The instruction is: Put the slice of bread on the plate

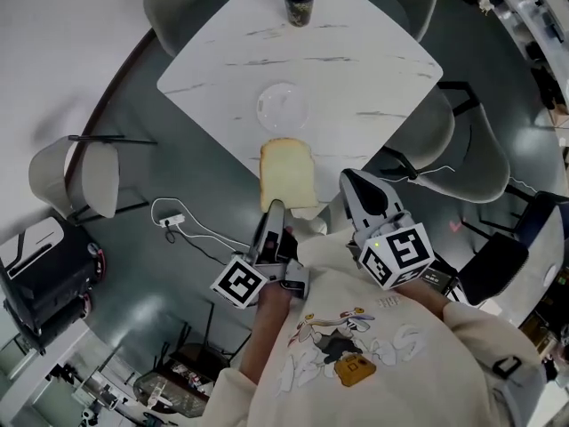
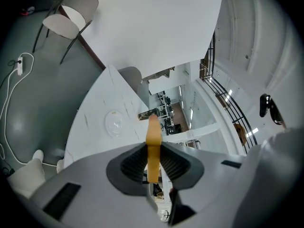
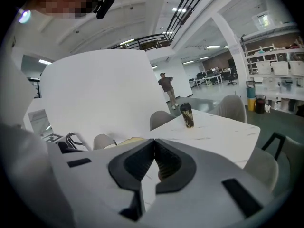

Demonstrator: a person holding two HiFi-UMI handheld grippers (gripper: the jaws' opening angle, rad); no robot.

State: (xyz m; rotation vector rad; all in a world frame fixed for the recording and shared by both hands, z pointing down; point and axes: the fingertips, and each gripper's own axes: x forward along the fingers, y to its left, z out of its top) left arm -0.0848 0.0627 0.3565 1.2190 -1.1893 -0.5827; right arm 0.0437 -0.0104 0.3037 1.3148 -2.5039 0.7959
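Desk: one white square marble-patterned desk (image 1: 356, 69), set cornerwise, its near corner pointing at the person. Most of the top is bare; open grey floor (image 1: 142, 149) lies to its left.

Chairs: four pale shell chairs (image 1: 84, 178) counted in the head view. Three sit against the desk edges and one stands apart on the floor at left.

Bread: one pale tan-crusted slice of bread (image 1: 287, 174), held over the near desk corner. Its far edge is just short of the plate.

Plate: one clear round plate (image 1: 283, 107), mid-desk, with nothing on it.

Cup: one dark lidded cup (image 1: 299, 0), upright near the far corner, well apart from the plate.

Left gripper (image 1: 274, 210): jaws clamped on the bread's near edge, which shows edge-on in the left gripper view.

Right gripper (image 1: 351, 183): jaws together with nothing between them, just right of the bread.
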